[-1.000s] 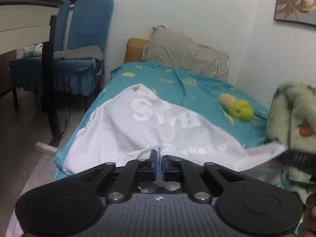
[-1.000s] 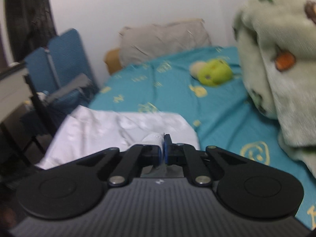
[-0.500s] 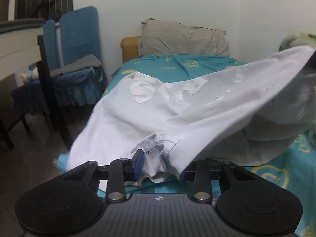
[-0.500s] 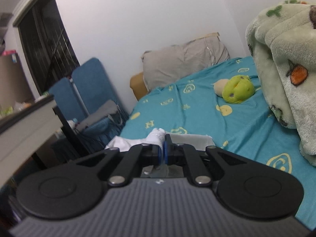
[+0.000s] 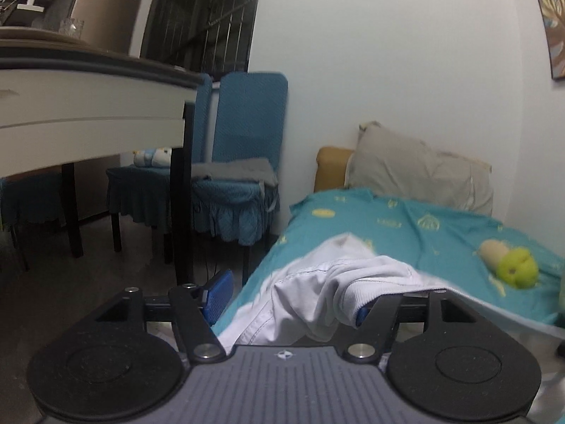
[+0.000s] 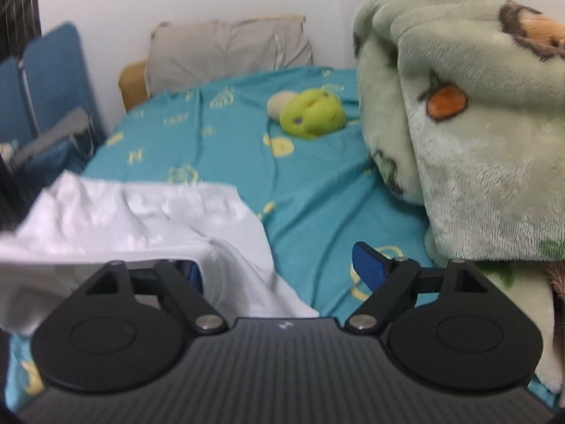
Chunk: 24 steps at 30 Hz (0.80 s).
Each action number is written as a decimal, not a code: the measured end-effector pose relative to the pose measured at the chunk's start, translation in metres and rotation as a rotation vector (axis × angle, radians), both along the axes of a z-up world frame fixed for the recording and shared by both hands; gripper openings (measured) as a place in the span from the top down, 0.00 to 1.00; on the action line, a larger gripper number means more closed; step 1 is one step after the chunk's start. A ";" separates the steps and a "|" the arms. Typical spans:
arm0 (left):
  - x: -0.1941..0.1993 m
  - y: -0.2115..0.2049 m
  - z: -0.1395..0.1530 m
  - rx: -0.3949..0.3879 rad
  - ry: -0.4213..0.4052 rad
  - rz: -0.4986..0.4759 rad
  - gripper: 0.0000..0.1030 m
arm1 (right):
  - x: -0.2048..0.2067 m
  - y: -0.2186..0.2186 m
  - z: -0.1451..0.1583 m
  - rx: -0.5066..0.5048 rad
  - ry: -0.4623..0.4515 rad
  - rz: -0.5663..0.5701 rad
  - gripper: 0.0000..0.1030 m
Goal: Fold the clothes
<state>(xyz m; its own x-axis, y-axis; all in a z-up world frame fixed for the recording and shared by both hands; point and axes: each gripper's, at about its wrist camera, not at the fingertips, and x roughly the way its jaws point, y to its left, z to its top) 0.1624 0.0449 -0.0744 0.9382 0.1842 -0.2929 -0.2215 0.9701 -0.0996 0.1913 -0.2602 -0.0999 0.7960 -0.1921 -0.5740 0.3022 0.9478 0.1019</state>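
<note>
A white shirt (image 5: 317, 293) lies bunched on the teal bedsheet (image 5: 423, 233) near the bed's edge. My left gripper (image 5: 289, 304) is opening. The shirt's ribbed hem hangs loose between its jaws and drapes over the right finger; the left blue pad (image 5: 219, 295) is bare. In the right wrist view the shirt (image 6: 141, 215) lies doubled over at the left. My right gripper (image 6: 280, 268) is opening wide above the sheet (image 6: 310, 190). The cloth's edge covers its left pad, and the right pad (image 6: 369, 265) is free.
A green plush toy (image 6: 312, 113) lies mid-bed and a grey pillow (image 6: 229, 49) at the head. A thick green blanket (image 6: 476, 123) is heaped on the right. Blue-covered chairs (image 5: 243, 162) and a white table (image 5: 88, 99) stand left of the bed.
Both grippers were shut on the shirt's edge and carried it up and over. Now both have opened and the shirt rests doubled on the bed. The left view has swung left.
</note>
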 end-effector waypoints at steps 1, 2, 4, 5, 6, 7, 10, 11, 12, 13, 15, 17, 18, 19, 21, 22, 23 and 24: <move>-0.002 0.001 0.009 -0.020 -0.017 -0.008 0.34 | -0.001 -0.001 -0.001 -0.004 0.003 -0.003 0.19; -0.006 0.003 0.018 -0.032 -0.034 -0.013 0.34 | -0.005 -0.003 0.002 0.002 -0.010 -0.012 0.18; -0.012 0.005 0.040 -0.057 -0.066 -0.026 0.34 | -0.013 -0.011 0.020 0.033 -0.057 -0.026 0.18; -0.016 0.006 0.054 -0.071 -0.087 -0.035 0.34 | -0.018 -0.015 0.035 0.046 -0.097 -0.032 0.18; -0.022 0.006 0.069 -0.080 -0.114 -0.041 0.34 | -0.022 -0.019 0.052 0.055 -0.141 -0.037 0.18; -0.027 0.006 0.087 -0.080 -0.144 -0.047 0.34 | -0.028 -0.021 0.073 0.054 -0.193 -0.040 0.18; -0.041 0.005 0.146 -0.084 -0.233 -0.056 0.34 | -0.041 -0.022 0.147 0.030 -0.330 -0.032 0.18; -0.046 0.007 0.169 -0.095 -0.265 -0.060 0.34 | -0.045 -0.022 0.173 0.020 -0.372 -0.024 0.18; -0.052 0.008 0.195 -0.102 -0.299 -0.062 0.34 | -0.050 -0.022 0.199 0.009 -0.411 -0.012 0.18; -0.058 0.008 0.221 -0.108 -0.333 -0.063 0.34 | -0.057 -0.021 0.226 -0.007 -0.450 0.000 0.18; -0.074 0.008 0.276 -0.089 -0.390 -0.062 0.34 | -0.071 -0.019 0.278 -0.037 -0.525 0.024 0.18; -0.092 0.010 0.331 -0.084 -0.427 -0.070 0.34 | -0.090 -0.019 0.328 -0.043 -0.581 0.041 0.18; -0.102 0.012 0.356 -0.085 -0.439 -0.072 0.34 | -0.100 -0.019 0.353 -0.042 -0.607 0.050 0.18; -0.112 0.013 0.380 -0.087 -0.449 -0.073 0.34 | -0.111 -0.018 0.378 -0.041 -0.632 0.060 0.18; -0.136 0.017 0.425 -0.090 -0.476 -0.077 0.34 | -0.140 -0.016 0.418 -0.046 -0.678 0.080 0.18; -0.150 0.019 0.446 -0.090 -0.494 -0.080 0.34 | -0.155 -0.015 0.437 -0.050 -0.701 0.089 0.18; -0.165 0.021 0.464 -0.095 -0.516 -0.083 0.34 | -0.171 -0.013 0.456 -0.054 -0.725 0.097 0.18; -0.179 0.022 0.481 -0.095 -0.526 -0.089 0.34 | -0.186 -0.011 0.474 -0.061 -0.748 0.106 0.18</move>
<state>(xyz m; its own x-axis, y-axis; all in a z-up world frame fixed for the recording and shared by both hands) -0.0170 0.0670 0.4067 0.9735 0.0930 0.2090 -0.0355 0.9640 -0.2634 0.0048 -0.2716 0.3742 0.9851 -0.1067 0.1352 0.0800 0.9786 0.1898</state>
